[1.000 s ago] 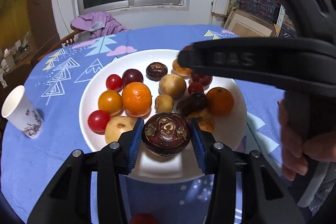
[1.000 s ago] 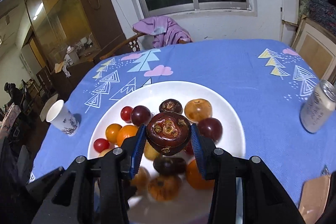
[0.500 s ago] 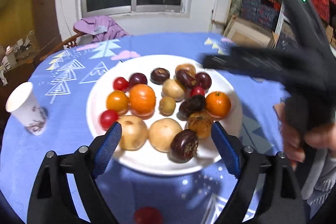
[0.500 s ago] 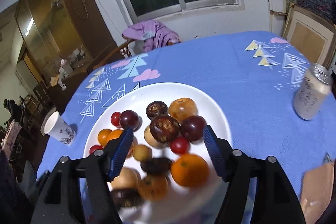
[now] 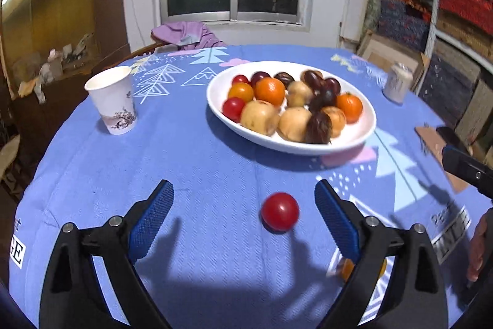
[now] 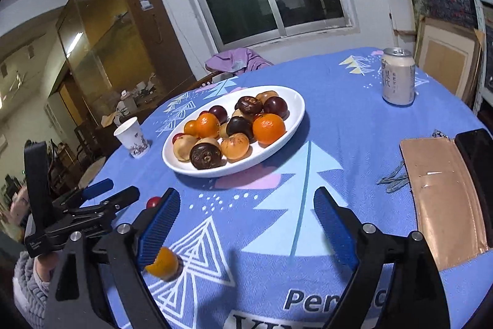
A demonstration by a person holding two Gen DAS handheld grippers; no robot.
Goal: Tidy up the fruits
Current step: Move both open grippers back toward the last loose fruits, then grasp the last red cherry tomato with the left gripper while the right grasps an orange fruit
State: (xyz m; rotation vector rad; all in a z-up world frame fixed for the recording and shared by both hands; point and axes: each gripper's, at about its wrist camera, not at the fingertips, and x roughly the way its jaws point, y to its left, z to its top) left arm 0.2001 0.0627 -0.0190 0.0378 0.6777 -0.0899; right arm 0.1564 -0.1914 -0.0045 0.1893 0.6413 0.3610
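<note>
Both jaws have just been spread and nothing is held. The small red round tomato (image 5: 279, 211) lies on the blue-clothed counter (image 5: 191, 162) between the left gripper (image 5: 243, 216) jaws, at six o'clock from the white oval fruit plate (image 5: 366, 125); the small orange fruit (image 6: 162, 262) lies by the right gripper (image 6: 246, 222). Judged next: each is closed upon and carried to the plate.

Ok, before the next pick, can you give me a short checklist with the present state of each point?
1. Left tongs empty: ok, the jaws have just been opening and the pads press on nothing.
2. Right tongs empty: ok, the jaws have just been opening, only cloth lies between them.
3. Red tomato within the left jaws' line: ok, it lies on the tablecloth between them, untouched.
4. Small orange fruit free to grasp: not ok, it lies outside the right jaws, beside the left finger.
5. White plate has room: ok, bare rim on its right side.
6. Fruits at rest: cannot tell, orange one is blurred.
</note>
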